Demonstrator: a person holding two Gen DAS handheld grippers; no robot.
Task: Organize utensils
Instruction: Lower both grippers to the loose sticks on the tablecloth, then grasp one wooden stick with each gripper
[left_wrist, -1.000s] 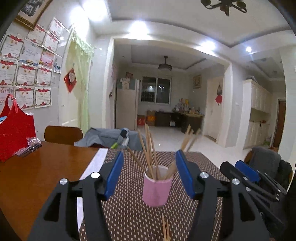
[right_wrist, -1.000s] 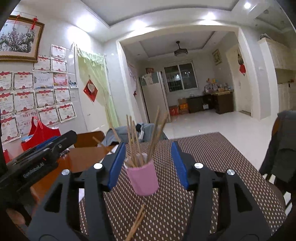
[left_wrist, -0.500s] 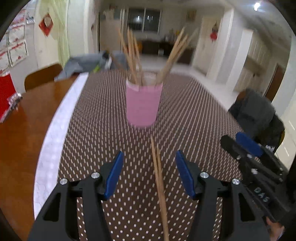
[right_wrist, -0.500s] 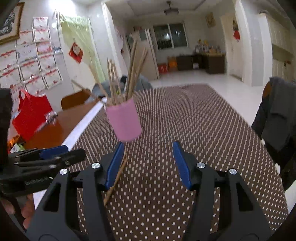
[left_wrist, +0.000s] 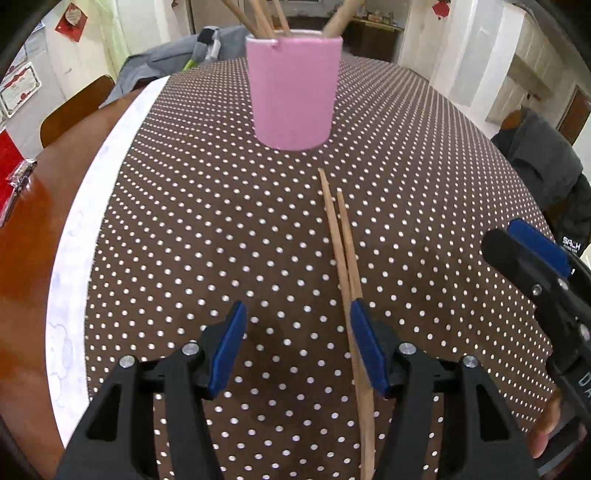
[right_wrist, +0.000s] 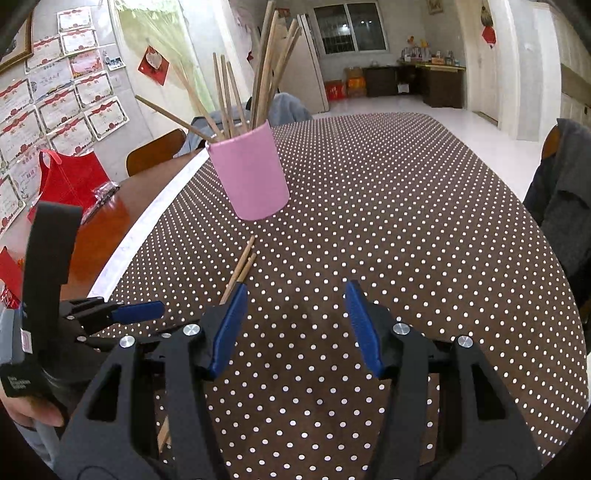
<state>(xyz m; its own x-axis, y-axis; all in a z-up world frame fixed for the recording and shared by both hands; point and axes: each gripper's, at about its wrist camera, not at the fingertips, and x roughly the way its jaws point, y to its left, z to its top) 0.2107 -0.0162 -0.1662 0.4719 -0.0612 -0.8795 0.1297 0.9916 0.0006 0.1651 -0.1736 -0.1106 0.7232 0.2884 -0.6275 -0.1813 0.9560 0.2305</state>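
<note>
Left wrist view shows a dotted brown cloth (left_wrist: 221, 221) on the tabletop (left_wrist: 29, 229), certificates (right_wrist: 55, 99) on the wall. Since a second ago both cameras have dipped toward the cloth. The pink cup (left_wrist: 293, 88) holds chopsticks (right_wrist: 258, 81); a loose pair (left_wrist: 341, 243) lies mid-cloth. Left hand-held gripper (left_wrist: 297, 325) and right hand-held gripper (right_wrist: 295, 306) are released.

Framed certificates (right_wrist: 55, 99) cover the left wall. A window (right_wrist: 349, 29) and dark cabinets (right_wrist: 417, 83) stand beyond the white floor (right_wrist: 406, 110).
</note>
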